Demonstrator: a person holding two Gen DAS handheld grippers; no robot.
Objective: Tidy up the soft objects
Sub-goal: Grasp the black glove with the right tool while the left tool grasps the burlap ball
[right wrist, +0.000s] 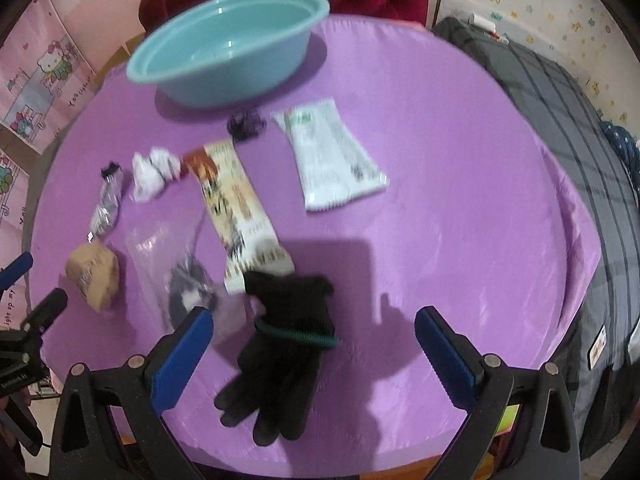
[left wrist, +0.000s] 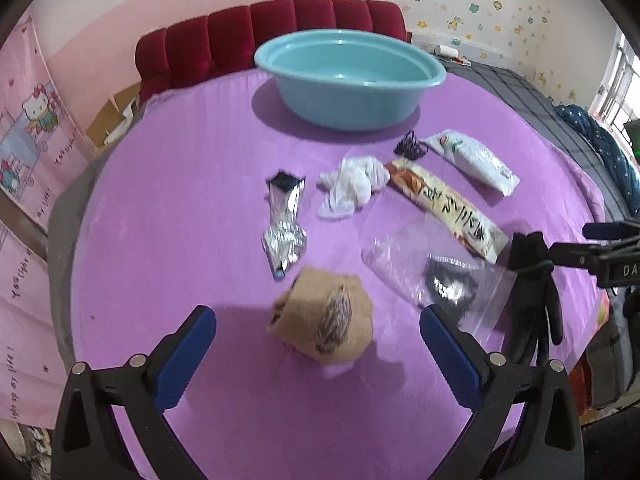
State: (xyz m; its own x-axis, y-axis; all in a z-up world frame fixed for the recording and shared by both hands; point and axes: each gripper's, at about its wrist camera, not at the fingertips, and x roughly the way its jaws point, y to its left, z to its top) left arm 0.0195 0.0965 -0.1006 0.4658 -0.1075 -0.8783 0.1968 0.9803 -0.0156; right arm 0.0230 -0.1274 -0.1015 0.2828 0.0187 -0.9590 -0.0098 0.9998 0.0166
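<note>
Left gripper (left wrist: 318,336) fingers spread wide, empty, straddling the tan sock ball (left wrist: 322,316) at 6 o'clock on the purple surface (left wrist: 192,184). Right gripper (right wrist: 314,336) likewise wide and empty over the black glove (right wrist: 288,344). Teal basin (left wrist: 352,76) sits at 12 o'clock. Suggest: descend square, pinch at mid-bulk, avoid snagging the clear bag (left wrist: 424,264) at 3 o'clock.
</note>
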